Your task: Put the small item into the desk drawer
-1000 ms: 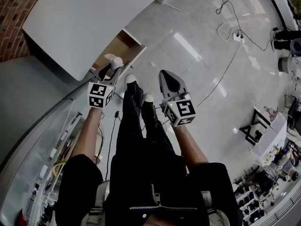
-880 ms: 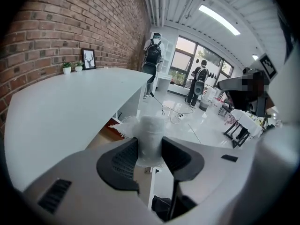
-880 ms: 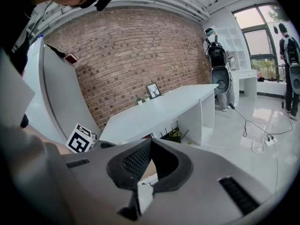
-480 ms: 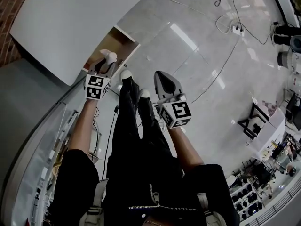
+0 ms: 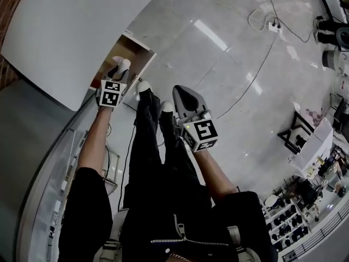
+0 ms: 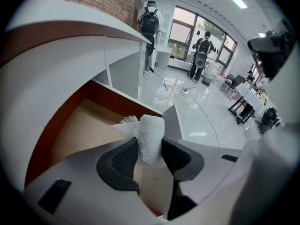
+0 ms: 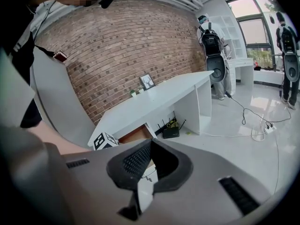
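My left gripper (image 5: pixel 120 70) is shut on a small white crumpled item (image 5: pixel 124 63) and hangs over the open desk drawer (image 5: pixel 134 50). In the left gripper view the item (image 6: pixel 151 129) stands upright between the two dark pads, and the left gripper (image 6: pixel 150 150) points down at the drawer's tan bottom (image 6: pixel 86 125). My right gripper (image 5: pixel 187 99) is off to the right over the floor, its tips meeting with nothing held. The right gripper view shows the right gripper (image 7: pixel 151 142), the white desk (image 7: pixel 154 100) and the open drawer (image 7: pixel 135 134) beyond.
The person's legs and white shoes (image 5: pixel 144 86) stand between the grippers. A cable and power strip (image 5: pixel 272 26) lie on the glossy floor. A router (image 7: pixel 171 131) sits under the desk. Two people with backpacks (image 6: pixel 204 55) stand far off by the windows.
The left gripper has sunk with the white item, closer to the open drawer. The right gripper has dropped slightly and stays shut.
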`<act>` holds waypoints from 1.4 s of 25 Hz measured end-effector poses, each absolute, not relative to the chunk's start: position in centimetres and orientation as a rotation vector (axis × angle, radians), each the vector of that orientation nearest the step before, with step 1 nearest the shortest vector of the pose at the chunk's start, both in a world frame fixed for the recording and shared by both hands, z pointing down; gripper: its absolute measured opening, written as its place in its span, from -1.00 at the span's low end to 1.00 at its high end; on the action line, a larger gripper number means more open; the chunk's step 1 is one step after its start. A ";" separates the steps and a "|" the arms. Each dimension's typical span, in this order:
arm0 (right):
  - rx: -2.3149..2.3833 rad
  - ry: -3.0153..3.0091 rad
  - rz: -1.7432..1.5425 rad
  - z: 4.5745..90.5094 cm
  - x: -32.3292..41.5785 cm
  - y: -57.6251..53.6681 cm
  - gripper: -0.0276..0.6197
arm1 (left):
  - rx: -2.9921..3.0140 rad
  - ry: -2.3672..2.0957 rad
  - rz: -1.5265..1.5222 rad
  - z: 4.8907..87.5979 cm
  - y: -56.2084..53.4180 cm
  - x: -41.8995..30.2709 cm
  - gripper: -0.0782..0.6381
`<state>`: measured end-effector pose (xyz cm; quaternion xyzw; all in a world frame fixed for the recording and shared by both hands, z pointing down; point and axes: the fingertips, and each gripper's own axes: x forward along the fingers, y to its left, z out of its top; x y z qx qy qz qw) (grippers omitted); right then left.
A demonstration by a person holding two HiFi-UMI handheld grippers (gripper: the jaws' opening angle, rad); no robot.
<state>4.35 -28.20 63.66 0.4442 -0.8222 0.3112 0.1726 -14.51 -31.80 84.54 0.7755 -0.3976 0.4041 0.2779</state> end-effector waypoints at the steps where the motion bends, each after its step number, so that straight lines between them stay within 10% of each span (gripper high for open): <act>1: 1.261 -2.328 0.891 63.9 4.4 -28.3 -0.90 | 2.072 -1.058 1.108 85.4 -31.8 -14.6 -0.31; 35: 1.340 -2.186 1.048 69.6 6.8 -26.8 -0.90 | 1.740 -0.851 1.412 98.5 -30.2 -16.6 -0.31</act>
